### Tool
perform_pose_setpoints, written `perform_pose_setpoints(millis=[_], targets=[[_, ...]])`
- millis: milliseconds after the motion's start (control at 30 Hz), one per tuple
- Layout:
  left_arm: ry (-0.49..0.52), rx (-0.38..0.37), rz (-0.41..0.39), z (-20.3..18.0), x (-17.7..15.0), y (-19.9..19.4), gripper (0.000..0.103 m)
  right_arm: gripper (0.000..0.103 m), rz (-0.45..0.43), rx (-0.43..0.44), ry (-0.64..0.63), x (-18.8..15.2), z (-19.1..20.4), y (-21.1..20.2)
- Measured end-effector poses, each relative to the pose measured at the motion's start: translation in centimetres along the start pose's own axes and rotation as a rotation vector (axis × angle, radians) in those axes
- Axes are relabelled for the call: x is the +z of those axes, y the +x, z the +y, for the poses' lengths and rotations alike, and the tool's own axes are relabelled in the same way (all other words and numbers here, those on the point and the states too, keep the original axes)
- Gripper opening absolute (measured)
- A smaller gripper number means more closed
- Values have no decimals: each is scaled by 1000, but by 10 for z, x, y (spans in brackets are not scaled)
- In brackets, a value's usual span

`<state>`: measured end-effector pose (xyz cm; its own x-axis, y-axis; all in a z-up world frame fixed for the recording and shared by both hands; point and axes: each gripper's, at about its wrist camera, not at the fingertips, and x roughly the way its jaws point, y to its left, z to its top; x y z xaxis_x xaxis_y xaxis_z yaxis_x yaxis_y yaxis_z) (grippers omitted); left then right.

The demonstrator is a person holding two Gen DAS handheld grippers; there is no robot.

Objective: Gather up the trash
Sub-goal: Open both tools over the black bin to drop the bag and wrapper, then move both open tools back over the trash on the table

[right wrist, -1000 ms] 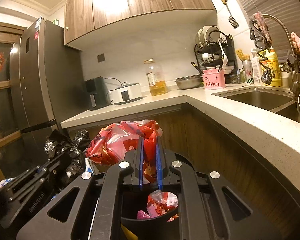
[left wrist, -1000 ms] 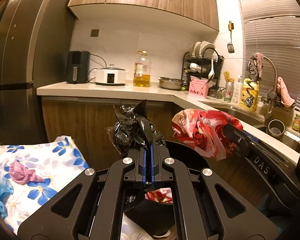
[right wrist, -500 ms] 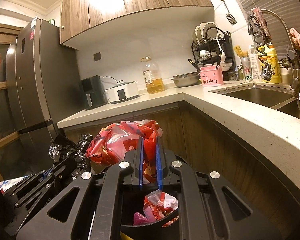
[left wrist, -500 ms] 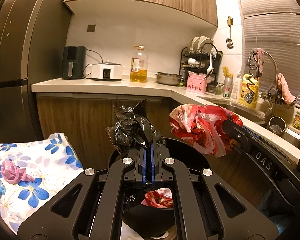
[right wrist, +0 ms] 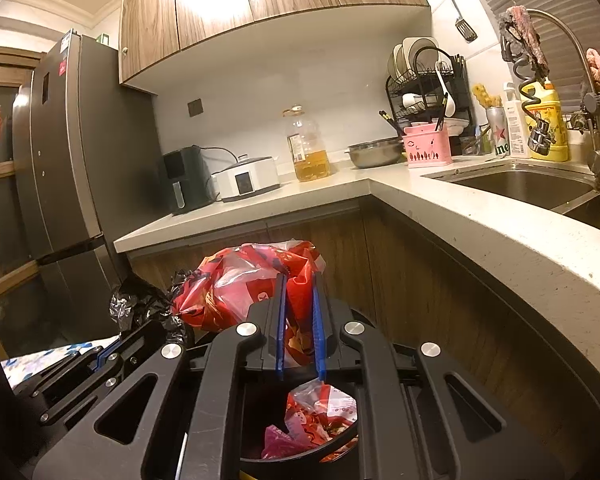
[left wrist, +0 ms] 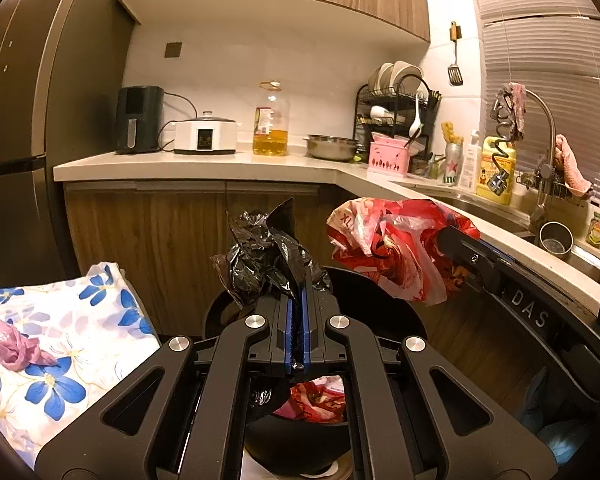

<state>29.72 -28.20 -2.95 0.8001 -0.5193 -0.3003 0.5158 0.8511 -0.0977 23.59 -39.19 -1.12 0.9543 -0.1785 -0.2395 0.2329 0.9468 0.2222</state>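
Floral cloth [left wrist: 60, 344] printed with blue flowers lies at the left, a crumpled pink scrap [left wrist: 14, 350] on it. Just right of it, the left gripper [left wrist: 296, 300] has its jaws pressed nearly together on a crumpled black plastic bag [left wrist: 260, 256], held above the round black trash bin [left wrist: 384, 300]. Further right, the right gripper [right wrist: 299, 308] clamps a red and white plastic bag [right wrist: 236, 292] between narrowly parted jaws, also over the bin, where more red plastic [right wrist: 320, 412] lies inside. The countertop [right wrist: 480, 216] runs along the right.
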Motion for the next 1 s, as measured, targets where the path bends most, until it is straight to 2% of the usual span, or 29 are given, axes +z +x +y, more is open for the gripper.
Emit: perform_pose_setpoints(millis=[167,300,367,533,633,733,833,1000], targets=[[-1,-18,15,1,-4,6,4,23,5,3,6,-2,-2,5],[-2,-39,38,2,-9,12,11,24,14,-2,14,-4,-5,8],[-2,-48,45,2,-12,14,17,28,14,-8,16,-4,-7,7],[-14,-42,40,8,-18,11,49,37,16,-20,27,-5,-11,6],[-21,-13,29,13,-21,5,63,39,21,-23,33,-7,-12,4],[-46,11,23,19,-24,-4,74,52,24,-25,31,-9,-10,0],[-60,78,10,28,-28,-20,81,62,20,-35,19,-12,-6,-6],[-71,186,-16,40,-34,-50,87,71,20,-49,5,-18,1,-16]])
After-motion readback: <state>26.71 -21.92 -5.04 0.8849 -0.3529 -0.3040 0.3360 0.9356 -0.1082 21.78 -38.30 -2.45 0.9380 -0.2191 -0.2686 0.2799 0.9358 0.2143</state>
